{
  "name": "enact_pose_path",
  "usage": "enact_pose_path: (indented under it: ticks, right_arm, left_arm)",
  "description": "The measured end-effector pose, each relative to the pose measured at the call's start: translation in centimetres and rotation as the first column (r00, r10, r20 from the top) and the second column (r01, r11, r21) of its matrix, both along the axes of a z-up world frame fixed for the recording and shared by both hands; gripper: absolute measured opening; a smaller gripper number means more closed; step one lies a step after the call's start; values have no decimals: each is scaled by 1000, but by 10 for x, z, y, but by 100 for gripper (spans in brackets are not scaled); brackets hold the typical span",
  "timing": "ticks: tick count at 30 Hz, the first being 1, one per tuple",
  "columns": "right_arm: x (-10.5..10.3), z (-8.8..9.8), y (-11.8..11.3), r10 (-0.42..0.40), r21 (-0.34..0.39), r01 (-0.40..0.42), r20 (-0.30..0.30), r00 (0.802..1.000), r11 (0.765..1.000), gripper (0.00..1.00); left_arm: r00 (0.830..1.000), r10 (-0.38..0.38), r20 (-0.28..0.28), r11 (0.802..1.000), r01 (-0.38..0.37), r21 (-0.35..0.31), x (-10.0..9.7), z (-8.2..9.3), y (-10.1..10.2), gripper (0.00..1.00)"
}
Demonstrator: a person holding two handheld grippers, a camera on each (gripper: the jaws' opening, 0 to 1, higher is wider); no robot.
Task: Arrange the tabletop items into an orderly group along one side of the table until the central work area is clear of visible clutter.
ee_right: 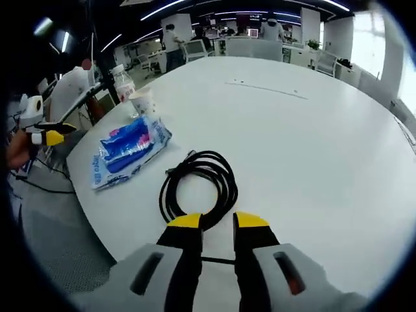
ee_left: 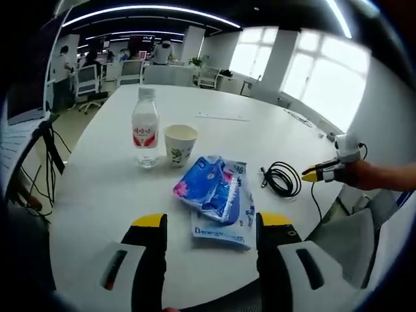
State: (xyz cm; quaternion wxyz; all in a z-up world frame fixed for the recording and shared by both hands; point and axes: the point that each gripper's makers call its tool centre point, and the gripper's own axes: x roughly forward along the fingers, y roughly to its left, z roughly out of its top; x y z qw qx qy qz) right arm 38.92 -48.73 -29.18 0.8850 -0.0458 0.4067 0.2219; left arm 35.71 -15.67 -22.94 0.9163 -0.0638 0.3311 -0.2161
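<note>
1. Left gripper hangs over the table's near edge with its jaws spread wide and empty, the tissue pack just beyond them.
2. Right gripper sits at the near side of the cable, jaws nearly together, pinching nothing that I can make out.
3. Bottle and cup stand beside each other behind the pack.
4. Progress: items already cluster loosely near one edge; the grouping needs tidying.
5. Plenty of bare tabletop beyond the pack; the pack lies close to the edge.
</note>
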Motion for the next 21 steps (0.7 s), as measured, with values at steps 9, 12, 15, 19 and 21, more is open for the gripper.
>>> enact_pose_path:
  ticks: [9,12,15,19,21]
  right_arm:
    - [-7,6,5,-9,-3,9,1,1000,1000,17]
    - [-2,11,15,8,2,-8,11,1000,1000,17]
    - [7,15,28,35,1,-36,20,999,999,17]
    - [13,16,44,68,10,-68,22,997,998,17]
    - [17,16,53,89,12,-90,24,996,996,17]
  left_arm:
    - [1000,11,-2,1000,-11,-9,-5,-1,5,55]
    - [1000,10,-5,1000,-10,-9,-6,-1,6,55]
    - [1000,15,-3,1000,-15,-10,-6,-1,7,55]
    - [1000,24,3,1000,-24,-10,-4,2,9,55]
    - [999,32,6,999,-32,-11,-3,2,11,55]
